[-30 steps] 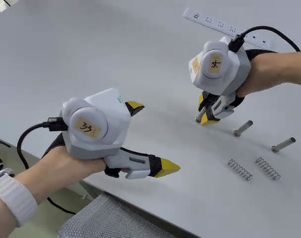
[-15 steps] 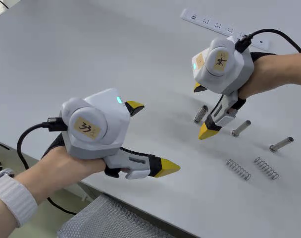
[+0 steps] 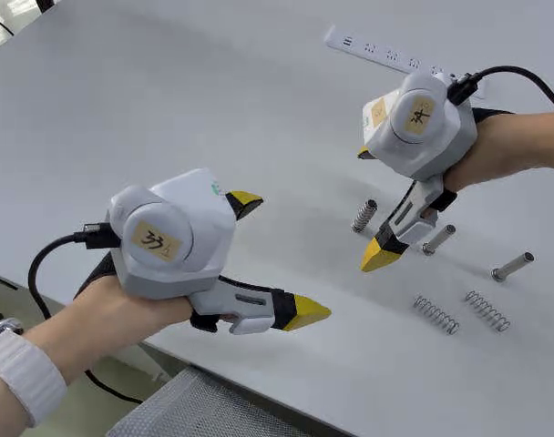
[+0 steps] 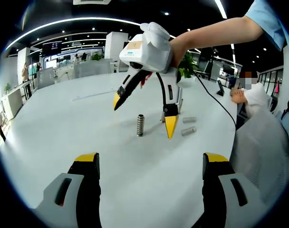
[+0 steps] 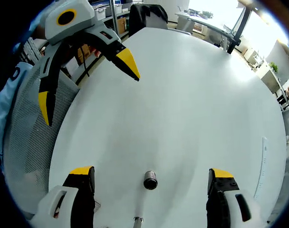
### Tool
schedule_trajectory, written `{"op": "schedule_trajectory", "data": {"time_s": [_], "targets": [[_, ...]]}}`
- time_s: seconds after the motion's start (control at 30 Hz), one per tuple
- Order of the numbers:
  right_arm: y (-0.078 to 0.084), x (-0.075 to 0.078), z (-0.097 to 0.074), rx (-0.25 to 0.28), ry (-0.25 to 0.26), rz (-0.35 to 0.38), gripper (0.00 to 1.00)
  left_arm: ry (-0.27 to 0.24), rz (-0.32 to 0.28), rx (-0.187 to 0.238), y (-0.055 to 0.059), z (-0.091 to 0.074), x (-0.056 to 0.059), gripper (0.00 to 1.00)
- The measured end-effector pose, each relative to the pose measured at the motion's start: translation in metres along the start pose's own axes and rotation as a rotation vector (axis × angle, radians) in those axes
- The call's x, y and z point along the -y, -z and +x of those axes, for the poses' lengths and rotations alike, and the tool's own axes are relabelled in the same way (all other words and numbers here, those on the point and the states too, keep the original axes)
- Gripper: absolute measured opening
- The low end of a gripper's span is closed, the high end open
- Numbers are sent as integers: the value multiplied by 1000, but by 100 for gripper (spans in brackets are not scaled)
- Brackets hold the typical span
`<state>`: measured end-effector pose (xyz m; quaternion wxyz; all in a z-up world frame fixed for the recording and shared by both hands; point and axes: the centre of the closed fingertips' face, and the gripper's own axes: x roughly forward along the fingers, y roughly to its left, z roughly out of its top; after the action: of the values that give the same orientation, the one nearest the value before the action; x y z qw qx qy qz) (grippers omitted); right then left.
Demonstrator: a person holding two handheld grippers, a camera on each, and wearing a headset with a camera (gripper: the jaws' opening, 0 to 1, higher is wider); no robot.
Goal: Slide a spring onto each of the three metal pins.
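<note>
Head view: the right gripper [image 3: 372, 206] hangs over the white table [image 3: 168, 100] with its jaws spread and nothing in them. The sprung pin [image 3: 364, 216], a pin wearing a coil spring, stands upright on the table just below, between the two jaws and apart from both. To its right two bare pins [image 3: 438, 238] [image 3: 513, 266] lie on their sides. Nearer the person, two loose springs [image 3: 436, 313] [image 3: 487, 309] lie flat. A power strip [image 3: 386, 55] sits farther back. The left gripper [image 3: 279, 255] is held well apart to the left, jaws wide, empty.

Left gripper view: the left gripper [image 4: 151, 157] gapes at the bottom, nothing between its jaws. Ahead, the right gripper [image 4: 143, 114] straddles the sprung pin [image 4: 140, 125] with its yellow tips clear of it. The bare pins [image 4: 189, 120] lie just beyond.

Right gripper view: the right gripper [image 5: 151, 172] is released. The sprung pin [image 5: 150, 180] is seen end-on, midway between the jaws and touching neither. The left gripper [image 5: 86, 83] is at upper left, jaws spread
</note>
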<state>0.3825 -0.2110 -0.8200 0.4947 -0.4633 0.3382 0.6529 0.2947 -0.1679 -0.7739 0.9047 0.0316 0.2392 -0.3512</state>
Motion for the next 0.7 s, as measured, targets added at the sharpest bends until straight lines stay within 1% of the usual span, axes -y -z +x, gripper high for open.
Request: {"op": "schedule_trajectory", "data": {"time_s": [0.17, 0.2, 0.27, 0.33, 0.4, 0.43, 0.5, 0.53, 0.6, 0.7], "targets": [[1, -5, -7, 38, 24, 31, 99, 3, 3, 3, -3, -1, 1, 88], [0, -8, -10, 60, 32, 36, 99, 3, 4, 3, -4, -2, 1, 88], [1, -16, -16, 73, 42, 62, 99, 5, 2, 2, -4, -2, 1, 88], [1, -23, -22, 88, 57, 60, 99, 8, 0, 5, -6, -3, 3, 88], [2, -25, -26, 108, 71, 68, 99, 10, -3, 6, -7, -3, 4, 88], [7, -20, -26, 126, 84, 82, 99, 11, -5, 7, -7, -3, 4, 88], [9, -21, -31, 150, 100, 105, 99, 13, -6, 10, -9, -3, 5, 88], [9, -23, -35, 175, 111, 117, 99, 16, -8, 12, -11, -3, 6, 88], [10, -31, -44, 207, 130, 141, 99, 21, -7, 14, -15, -2, 8, 88], [16, -40, -54, 243, 154, 167, 99, 26, -2, 19, -19, 0, 11, 87]]}}
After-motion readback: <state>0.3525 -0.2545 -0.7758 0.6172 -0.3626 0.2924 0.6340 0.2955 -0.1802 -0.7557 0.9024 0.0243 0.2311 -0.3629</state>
